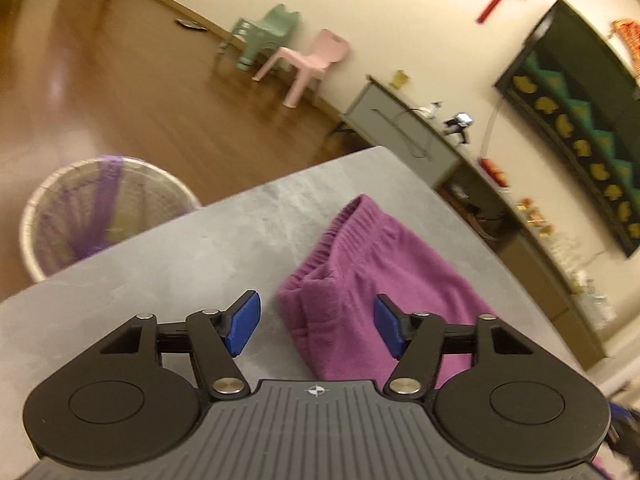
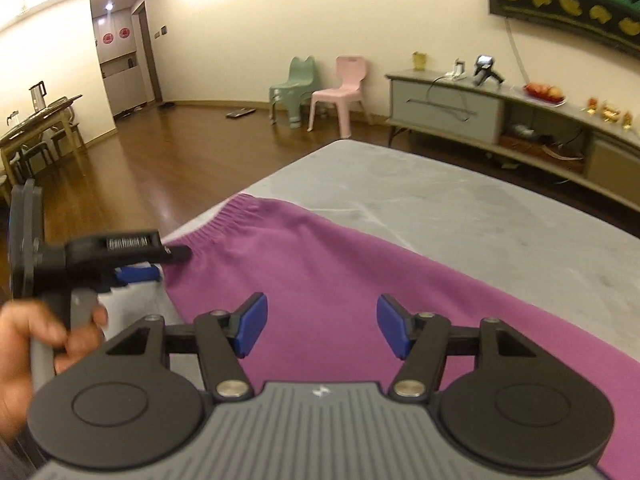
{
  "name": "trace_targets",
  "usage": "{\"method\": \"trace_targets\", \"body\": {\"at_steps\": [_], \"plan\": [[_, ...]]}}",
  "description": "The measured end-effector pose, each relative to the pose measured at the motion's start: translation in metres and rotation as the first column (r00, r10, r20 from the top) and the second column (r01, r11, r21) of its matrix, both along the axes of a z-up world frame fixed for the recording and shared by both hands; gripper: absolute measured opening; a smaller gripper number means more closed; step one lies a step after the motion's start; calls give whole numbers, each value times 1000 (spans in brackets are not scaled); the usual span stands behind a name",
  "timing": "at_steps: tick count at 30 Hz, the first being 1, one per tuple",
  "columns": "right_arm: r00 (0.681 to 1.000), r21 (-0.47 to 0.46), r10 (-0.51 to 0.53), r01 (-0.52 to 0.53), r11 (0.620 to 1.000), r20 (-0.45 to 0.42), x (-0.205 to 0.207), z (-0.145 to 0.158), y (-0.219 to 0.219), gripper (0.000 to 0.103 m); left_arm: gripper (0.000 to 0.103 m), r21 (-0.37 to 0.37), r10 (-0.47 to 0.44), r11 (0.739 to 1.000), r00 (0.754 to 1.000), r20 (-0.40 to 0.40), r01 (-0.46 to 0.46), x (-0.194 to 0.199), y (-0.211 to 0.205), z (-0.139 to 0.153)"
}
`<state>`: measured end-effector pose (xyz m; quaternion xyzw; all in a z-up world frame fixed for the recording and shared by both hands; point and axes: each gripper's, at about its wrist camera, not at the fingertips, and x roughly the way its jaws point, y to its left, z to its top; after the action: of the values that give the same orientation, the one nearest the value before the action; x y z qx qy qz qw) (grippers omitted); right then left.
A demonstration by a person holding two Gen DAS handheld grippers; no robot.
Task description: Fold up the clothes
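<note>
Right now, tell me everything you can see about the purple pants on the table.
The purple pants look like soft fleece, with a ribbed elastic waistband at the far end. They lie flat along the grey table, apparently already folded lengthwise, the waist near the table's edge. The left gripper hovers open over the waist end, and the right gripper hovers open above the legs. Neither visibly grips the fabric.

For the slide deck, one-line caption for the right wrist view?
Open right hand-held gripper hovers over purple pants on the grey table; left hand-held gripper at the waistband.
</note>
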<state>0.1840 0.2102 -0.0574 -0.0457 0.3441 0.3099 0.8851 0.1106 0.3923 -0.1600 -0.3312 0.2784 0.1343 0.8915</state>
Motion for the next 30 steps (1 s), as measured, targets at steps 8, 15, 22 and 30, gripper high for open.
{"method": "trace_targets", "body": {"at_steps": [8, 15, 22, 30], "plan": [[982, -251, -34, -14, 968, -185, 57, -55, 69, 51, 14, 108, -71, 992, 996, 57, 64, -2, -22, 7], [988, -135, -9, -13, 991, -157, 60, 0, 73, 61, 14, 375, -125, 922, 991, 56, 95, 2, -74, 24], [933, -299, 238, -315, 901, -269, 57, 14, 179, 90, 14, 504, -231, 848, 970, 75, 163, -7, -112, 34], [956, -173, 165, -210, 962, -243, 62, 31, 121, 16, 8, 604, -391, 758, 913, 118, 246, -30, -153, 51]]}}
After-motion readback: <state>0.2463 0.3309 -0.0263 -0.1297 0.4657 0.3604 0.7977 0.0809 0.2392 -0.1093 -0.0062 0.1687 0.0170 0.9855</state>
